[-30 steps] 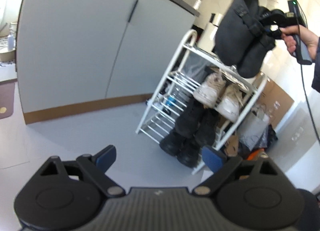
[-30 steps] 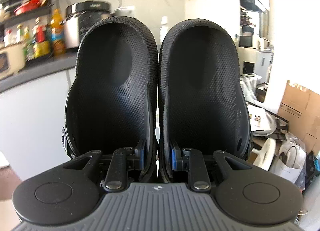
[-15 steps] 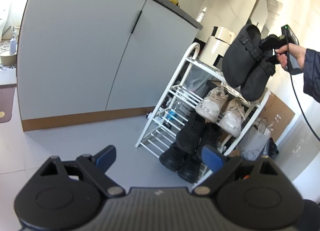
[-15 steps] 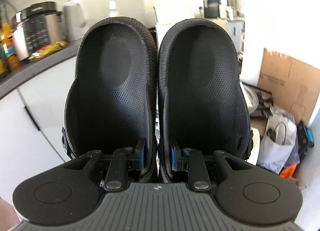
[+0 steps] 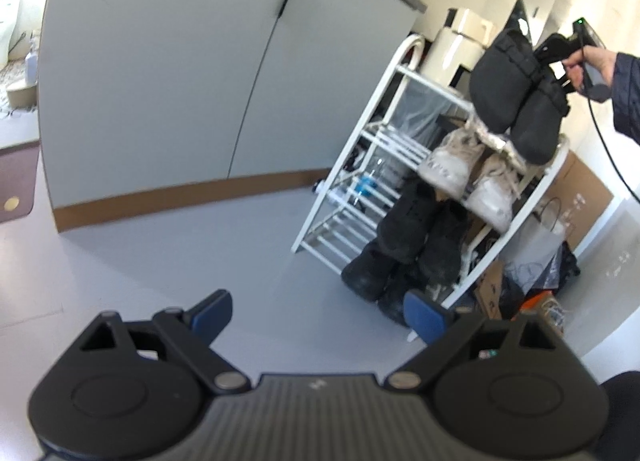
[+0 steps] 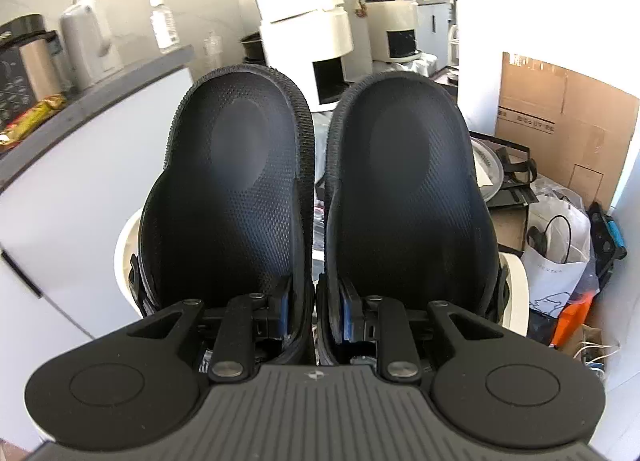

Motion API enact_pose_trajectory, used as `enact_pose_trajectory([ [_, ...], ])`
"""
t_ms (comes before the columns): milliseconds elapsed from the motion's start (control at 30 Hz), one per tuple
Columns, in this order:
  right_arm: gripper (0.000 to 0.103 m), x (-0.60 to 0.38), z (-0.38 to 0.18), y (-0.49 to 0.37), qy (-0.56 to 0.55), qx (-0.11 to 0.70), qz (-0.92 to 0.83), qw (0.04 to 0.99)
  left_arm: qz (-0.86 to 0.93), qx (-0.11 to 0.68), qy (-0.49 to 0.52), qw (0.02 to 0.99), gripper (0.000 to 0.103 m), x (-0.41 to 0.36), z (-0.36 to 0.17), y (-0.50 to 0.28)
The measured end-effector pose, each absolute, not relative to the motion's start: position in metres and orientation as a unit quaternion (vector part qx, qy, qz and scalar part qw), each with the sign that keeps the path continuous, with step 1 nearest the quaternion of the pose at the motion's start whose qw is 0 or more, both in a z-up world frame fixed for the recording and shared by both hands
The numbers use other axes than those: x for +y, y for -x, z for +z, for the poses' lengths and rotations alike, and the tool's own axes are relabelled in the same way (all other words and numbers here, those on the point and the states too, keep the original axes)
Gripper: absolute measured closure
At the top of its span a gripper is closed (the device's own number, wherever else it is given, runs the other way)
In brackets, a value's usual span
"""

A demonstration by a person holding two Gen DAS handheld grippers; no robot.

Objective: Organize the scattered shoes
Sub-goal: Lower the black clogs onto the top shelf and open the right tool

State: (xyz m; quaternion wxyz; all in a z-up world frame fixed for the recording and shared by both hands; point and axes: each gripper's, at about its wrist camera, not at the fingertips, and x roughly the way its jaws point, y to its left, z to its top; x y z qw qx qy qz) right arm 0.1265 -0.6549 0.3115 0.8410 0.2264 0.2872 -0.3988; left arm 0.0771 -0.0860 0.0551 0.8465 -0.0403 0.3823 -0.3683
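My right gripper (image 6: 314,311) is shut on the inner heel walls of a pair of black clogs (image 6: 316,197), held side by side with the insoles facing the camera. In the left wrist view the same black clogs (image 5: 516,101) hang toes down just over the top shelf of a white shoe rack (image 5: 384,101), carried by a person's hand (image 5: 588,61). White sneakers (image 5: 468,177) sit on the rack's middle shelf and black boots (image 5: 404,249) below them. My left gripper (image 5: 318,311) hovers open above the grey floor, with nothing between its blue pads.
Grey cabinet doors (image 5: 192,73) with a brown plinth stand left of the rack. Bags and a cardboard box (image 6: 560,121) crowd the floor to the rack's right. White appliances (image 6: 304,41) and bottles sit behind. A brown mat (image 5: 16,189) lies at the far left.
The right gripper has carried the clogs down and across, from beside the counter to just over the rack's top shelf. The left gripper has sunk slightly and stays open.
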Motion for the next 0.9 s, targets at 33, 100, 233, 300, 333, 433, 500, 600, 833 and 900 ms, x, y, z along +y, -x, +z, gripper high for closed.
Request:
enact_pose_trajectory([
  [33,0.077,-0.66,0.309,-0.129,-0.227,0.288,-0.402,0.839,-0.366,0.387,0.039,0.845,0.009,-0.085,0.054,-0.077],
  [100,0.077,-0.669,0.305,-0.135,-0.228,0.29,-0.409,0.835,-0.364,0.392,0.035,0.844,0.009,-0.082,0.052,-0.077],
  [233,0.078,-0.69,0.299,-0.144,-0.233,0.293,-0.412,0.83,-0.362,0.4,0.028,0.842,0.009,-0.08,0.047,-0.079],
  [300,0.079,-0.696,0.296,-0.148,-0.234,0.298,-0.414,0.827,-0.36,0.404,0.029,0.841,0.009,-0.081,0.045,-0.082],
  [333,0.079,-0.698,0.293,-0.15,-0.235,0.302,-0.417,0.824,-0.358,0.406,0.031,0.84,0.009,-0.081,0.043,-0.084],
  [433,0.081,-0.705,0.286,-0.158,-0.241,0.31,-0.425,0.816,-0.357,0.409,0.036,0.839,0.009,-0.082,0.042,-0.087],
  [500,0.084,-0.711,0.276,-0.161,-0.241,0.313,-0.43,0.812,-0.359,0.409,0.038,0.838,0.009,-0.082,0.042,-0.088],
  [600,0.103,-0.718,0.264,-0.161,-0.235,0.313,-0.437,0.81,-0.36,0.412,0.036,0.836,0.009,-0.083,0.041,-0.087],
  [833,0.102,-0.731,0.256,-0.148,-0.233,0.291,-0.444,0.815,-0.358,0.419,0.033,0.834,0.009,-0.081,0.039,-0.087],
  [900,0.1,-0.731,0.26,-0.142,-0.234,0.282,-0.444,0.818,-0.359,0.415,0.031,0.836,0.009,-0.082,0.041,-0.086],
])
